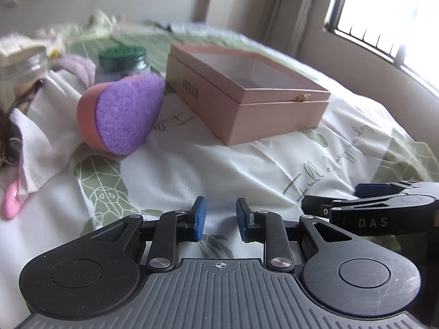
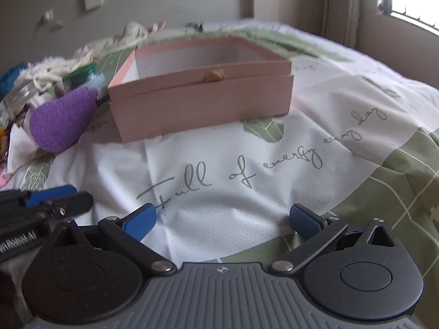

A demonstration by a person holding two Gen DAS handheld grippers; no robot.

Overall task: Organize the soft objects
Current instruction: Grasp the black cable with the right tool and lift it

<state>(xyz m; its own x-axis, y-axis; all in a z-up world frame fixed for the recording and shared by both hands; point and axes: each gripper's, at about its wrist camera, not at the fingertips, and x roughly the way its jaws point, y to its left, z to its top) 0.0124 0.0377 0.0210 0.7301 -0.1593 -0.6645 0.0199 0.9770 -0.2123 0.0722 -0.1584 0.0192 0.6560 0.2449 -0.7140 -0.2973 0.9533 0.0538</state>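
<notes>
Left hand-held gripper (image 1: 218,219): hovers low over the bed, blue pads a narrow gap apart, nothing between them; only the sheet shows in the gap.
Right hand-held gripper (image 2: 222,220): low over the bed too, fingers spread wide, nothing held; its side also shows at the right edge of the left wrist view (image 1: 365,192).
Bed sheet (image 2: 247,148): white and green, printed with leaf shapes and the script "Full of energy every day"; it carries everything here.
Heart-shaped sponge (image 1: 123,115): pink body with a purple scouring face, standing on edge and tilted, just left of the pink box, resting partly on a white cloth; in the right wrist view (image 2: 61,118) mostly its purple face shows.
Pink box (image 1: 247,101): rectangular cardboard, top open, pale interior with nothing visible inside, a small tan knot at the middle of one long side; it sits flat on the sheet, ahead of both grippers (image 2: 203,93).
White cloth (image 1: 46,126): crumpled at the left, under and beside the sponge.
Green-lidded jar (image 1: 122,61): upright behind the sponge, blurred.
Glass jar (image 1: 22,74): at the far left edge, contents unclear.
Pink item (image 1: 11,201): small and glossy, at the left edge below the cloth; too blurred to name.
Window (image 1: 389,13): barred, bright, at upper right, with a curtain beside it.
</notes>
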